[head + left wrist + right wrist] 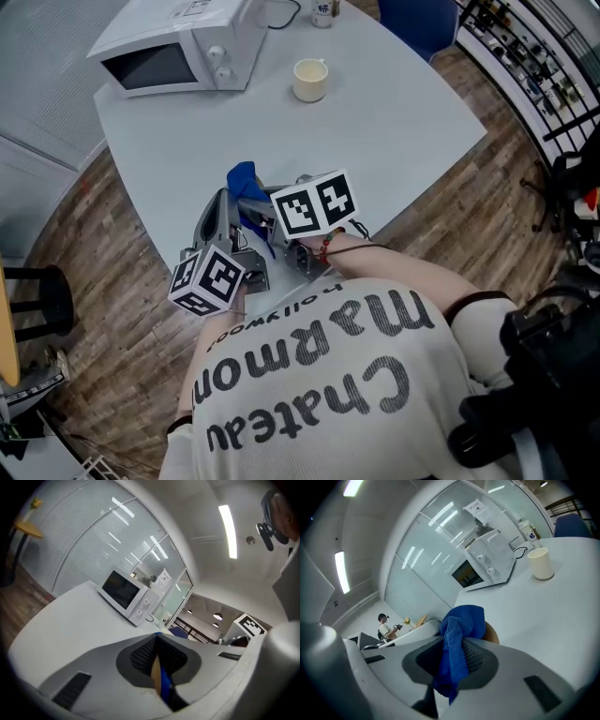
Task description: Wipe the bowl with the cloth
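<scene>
My right gripper is shut on a blue cloth, which bunches up above the jaws. Just behind the cloth shows a tan curve of the bowl. In the left gripper view, my left gripper is shut on a thin tan rim of the bowl, with a strip of the blue cloth right beside it. From the head view both grippers meet over the table's near edge, the left gripper beside the right gripper, and the cloth sticks up between them. There the bowl is hidden.
A white microwave stands at the far left of the grey table, a cream cup behind the grippers, a small container at the back edge. A black stool stands on the wooden floor at left. A person stands far off.
</scene>
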A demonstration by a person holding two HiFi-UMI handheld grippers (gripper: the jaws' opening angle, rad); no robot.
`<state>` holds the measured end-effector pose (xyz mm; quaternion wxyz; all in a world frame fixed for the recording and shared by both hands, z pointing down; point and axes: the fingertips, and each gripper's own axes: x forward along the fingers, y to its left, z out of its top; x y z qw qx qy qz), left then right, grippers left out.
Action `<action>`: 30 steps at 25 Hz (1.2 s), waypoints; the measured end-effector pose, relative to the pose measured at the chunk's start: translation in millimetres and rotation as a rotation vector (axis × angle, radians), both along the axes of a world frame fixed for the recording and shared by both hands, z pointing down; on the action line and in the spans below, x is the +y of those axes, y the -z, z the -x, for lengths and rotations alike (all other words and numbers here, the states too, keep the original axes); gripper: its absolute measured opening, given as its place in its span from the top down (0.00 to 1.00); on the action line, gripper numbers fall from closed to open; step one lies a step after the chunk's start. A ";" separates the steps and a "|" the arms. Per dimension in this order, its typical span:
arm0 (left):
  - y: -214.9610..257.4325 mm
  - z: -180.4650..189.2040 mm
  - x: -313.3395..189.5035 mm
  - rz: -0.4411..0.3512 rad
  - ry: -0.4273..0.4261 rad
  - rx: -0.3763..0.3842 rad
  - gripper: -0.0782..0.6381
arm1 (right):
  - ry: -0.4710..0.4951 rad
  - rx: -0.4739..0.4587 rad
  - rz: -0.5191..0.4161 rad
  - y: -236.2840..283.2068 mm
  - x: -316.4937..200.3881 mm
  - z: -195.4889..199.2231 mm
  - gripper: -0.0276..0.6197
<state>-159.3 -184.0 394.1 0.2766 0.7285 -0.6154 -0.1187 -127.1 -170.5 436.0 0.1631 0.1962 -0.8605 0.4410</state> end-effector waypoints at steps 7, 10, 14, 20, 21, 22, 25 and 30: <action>-21.0 2.3 6.6 0.054 0.015 0.033 0.89 | 0.051 0.028 0.040 -21.7 11.1 3.8 0.85; -28.8 3.9 10.7 0.073 0.023 0.064 0.89 | 0.077 0.041 0.050 -28.0 17.4 4.4 0.85; -35.2 9.5 13.4 0.087 0.040 0.083 0.89 | 0.109 0.054 0.063 -34.4 24.6 8.0 0.85; -43.3 14.9 17.2 0.106 0.060 0.103 0.89 | 0.157 0.079 0.104 -47.2 37.4 10.1 0.85; -45.0 16.0 17.8 0.110 0.067 0.109 0.89 | 0.165 0.083 0.109 -48.8 39.0 10.3 0.85; -46.1 16.2 18.1 0.113 0.072 0.118 0.89 | 0.171 0.086 0.112 -50.1 40.0 9.9 0.85; -48.2 17.2 18.9 0.117 0.080 0.134 0.89 | 0.195 0.105 0.122 -54.9 43.6 9.4 0.85; -55.1 38.9 14.8 0.134 0.102 0.146 0.89 | 0.253 0.197 0.141 -73.2 45.5 18.6 0.85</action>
